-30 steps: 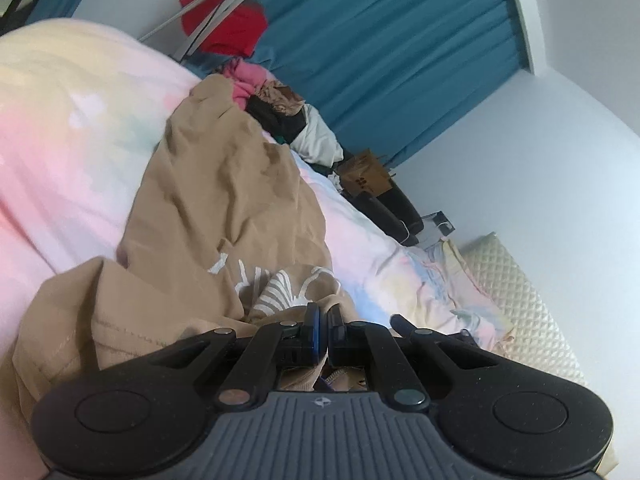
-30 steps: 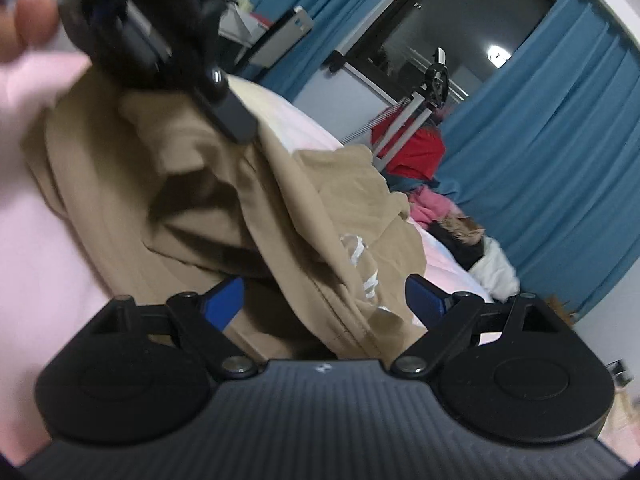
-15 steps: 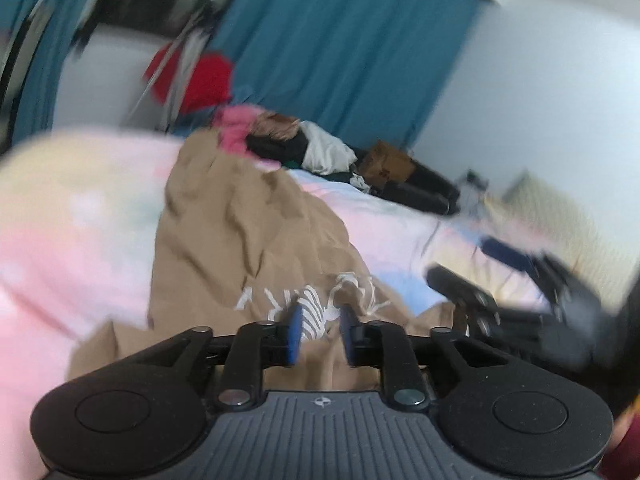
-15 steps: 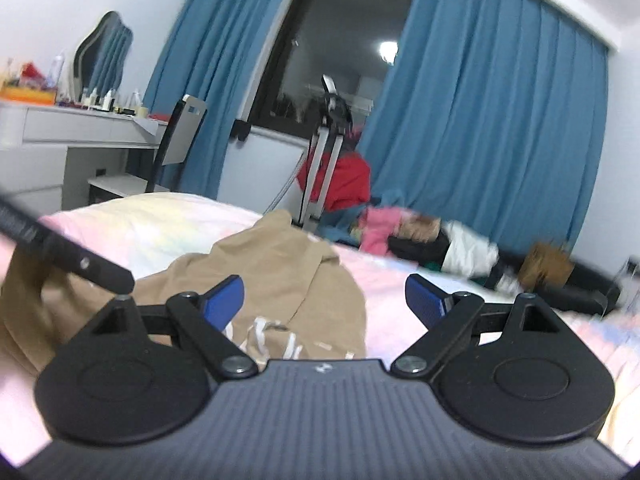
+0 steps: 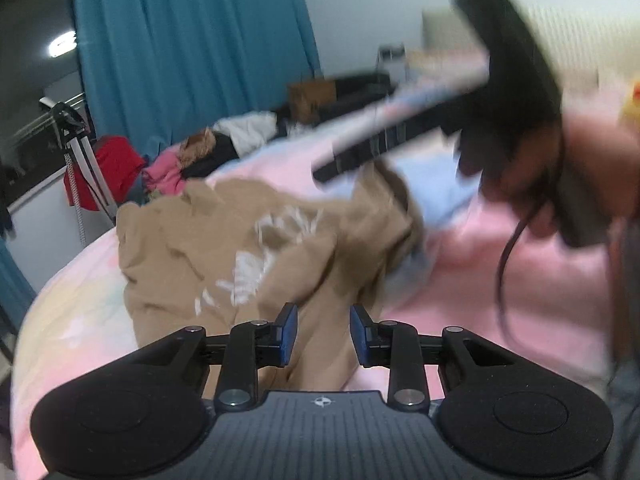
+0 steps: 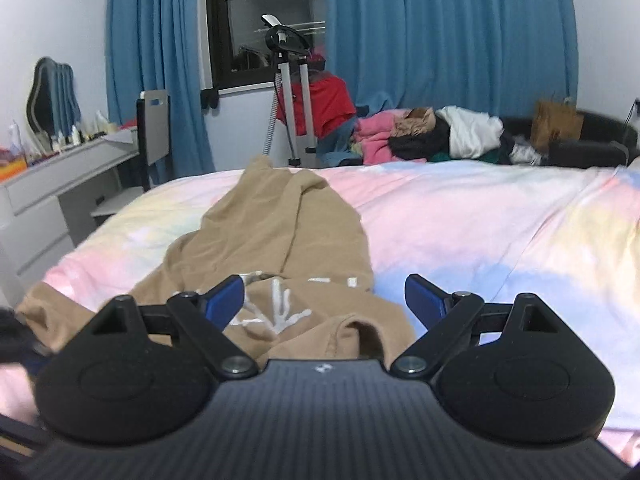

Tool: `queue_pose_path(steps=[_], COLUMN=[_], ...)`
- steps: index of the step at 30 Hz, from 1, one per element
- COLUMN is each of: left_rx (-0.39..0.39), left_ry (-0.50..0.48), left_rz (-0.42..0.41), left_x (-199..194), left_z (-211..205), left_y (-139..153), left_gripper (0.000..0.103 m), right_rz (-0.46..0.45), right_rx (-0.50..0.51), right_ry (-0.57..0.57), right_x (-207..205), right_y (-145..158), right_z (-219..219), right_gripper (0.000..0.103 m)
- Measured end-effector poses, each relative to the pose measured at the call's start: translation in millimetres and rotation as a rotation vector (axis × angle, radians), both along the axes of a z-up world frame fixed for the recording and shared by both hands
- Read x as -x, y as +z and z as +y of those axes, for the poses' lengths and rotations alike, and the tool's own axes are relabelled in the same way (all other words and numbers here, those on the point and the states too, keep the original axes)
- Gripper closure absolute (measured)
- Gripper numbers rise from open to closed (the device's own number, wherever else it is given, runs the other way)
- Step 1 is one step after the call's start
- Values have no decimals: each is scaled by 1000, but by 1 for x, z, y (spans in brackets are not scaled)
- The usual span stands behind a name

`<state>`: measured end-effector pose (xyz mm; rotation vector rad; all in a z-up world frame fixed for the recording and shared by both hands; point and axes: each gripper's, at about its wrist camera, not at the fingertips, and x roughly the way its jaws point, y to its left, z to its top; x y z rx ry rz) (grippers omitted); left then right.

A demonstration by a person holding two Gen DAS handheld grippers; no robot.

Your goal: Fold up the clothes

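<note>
A tan garment with a white print [image 5: 248, 248] lies crumpled on the pastel bedspread [image 5: 480, 280]; it also shows in the right wrist view [image 6: 280, 240]. My left gripper [image 5: 320, 330] is open just above its near edge, with cloth under the gap but not pinched. My right gripper [image 6: 324, 300] is wide open and empty over the garment's near end. In the left wrist view the right gripper appears blurred at upper right, held in a hand [image 5: 520, 184], above the garment's right end.
A pile of other clothes [image 6: 432, 136] lies beyond the far side of the bed. A garment steamer stand with a red item [image 6: 296, 96], blue curtains, and a white dresser [image 6: 52, 184] at left border the bed [image 6: 480, 232].
My left gripper went from shut on the tan cloth to open, letting it go. Both grippers swung round; the right one stayed open and now faces along the bed.
</note>
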<state>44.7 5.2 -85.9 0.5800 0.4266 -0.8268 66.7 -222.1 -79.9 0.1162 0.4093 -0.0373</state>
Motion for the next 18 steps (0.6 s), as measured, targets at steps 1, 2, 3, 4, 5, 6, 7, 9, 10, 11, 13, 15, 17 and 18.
queue_pose_path(steps=[1,2,3,4,5,6,7,9,10,11,13,15,17,18], left_rx=[-36,-63,-89,-115,-142,-178,-215,-273,-301,-325,-352,-363,-399,-426], left_ry=[17,40,53,64,64,57,49,35,28,24,19,24,13,4], left_rz=[-11,-26,-42,-59,-80,-103,-127,-170,-192,-211,-234,-235,-254,-272], left_x=[-3,-7,-10,-12,-12,-10,-7,-3,-1,1,4,4,5,7], left_z=[-2,-3,-4,-5,-6,-8,-10,-12,-13,-14,-15,-16,-18,-20], left_y=[-7,-13,-17,-22,-25,-29,-32,-36,-38,-39,-40,-42,-48,-52], left_gripper=[73,73,73,74,78,78,78,78,78,78,78,77,75,75], right_rz=[-1,-2,-3,-3,-3,1,5,17,23,27,36,44,52,56], right_rx=[-2,-4,-5,-7,-9,-14,-21,-31,-34,-33,-33,-32,-36,-41], right_ry=[6,12,17,21,25,26,27,31,33,33,33,32,32,33], right_x=[1,2,3,3,3,3,2,1,1,1,0,0,-1,-1], right_y=[1,1,2,2,3,2,2,1,0,-1,-2,-4,-5,-5], right_z=[1,1,2,2,2,2,0,-1,-1,0,0,0,0,0], right_gripper=[16,21,22,22,22,22,22,22,22,22,22,22,22,22])
